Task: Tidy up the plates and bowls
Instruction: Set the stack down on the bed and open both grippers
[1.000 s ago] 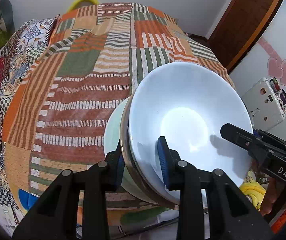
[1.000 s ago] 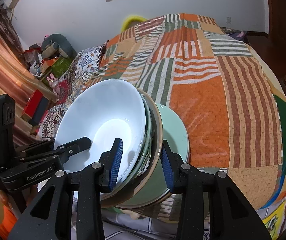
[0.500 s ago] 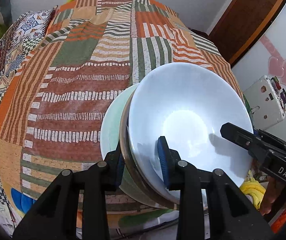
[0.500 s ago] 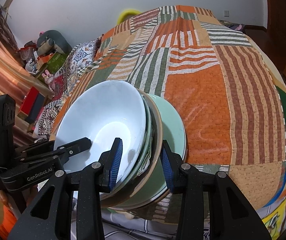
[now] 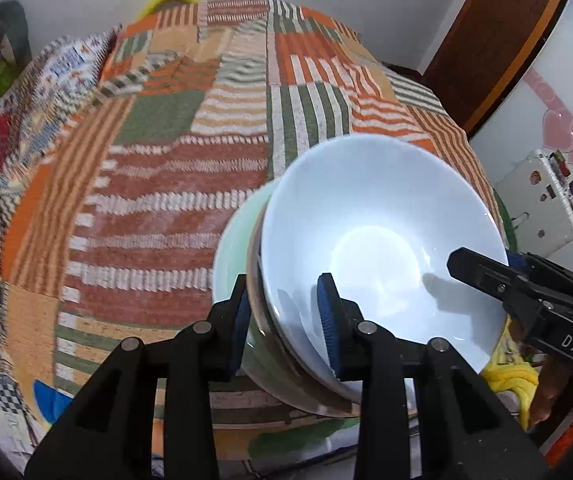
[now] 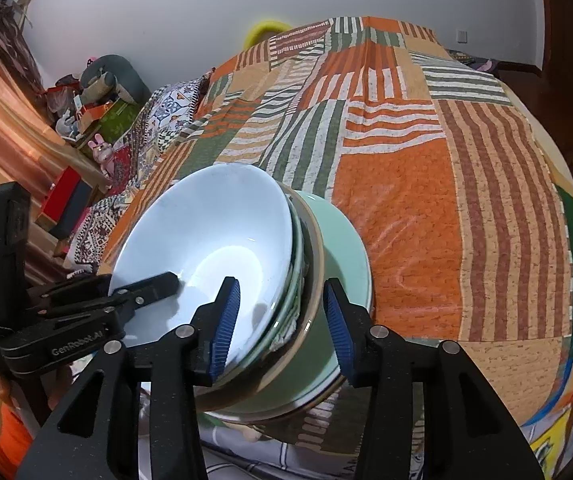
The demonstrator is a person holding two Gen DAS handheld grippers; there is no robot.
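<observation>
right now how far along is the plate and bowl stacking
Done: the white bowl sits nested on plates, with the green plate lowest, forming one stack. In hand: the left gripper seems to clamp the stack's rim; the right gripper straddles it, its fingers opening. Left: letting go fully, apparently onto the quilt.

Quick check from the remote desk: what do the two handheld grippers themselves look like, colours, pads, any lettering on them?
Both are matte black plastic. The left gripper and right gripper each have two angular fingers with silver round bolts and ribbed blue pads. Seen from the side, the right gripper's body carries white lettering "DAS", and the left one's reads "GenRobot.AI". No cables or sleeves show.
</observation>
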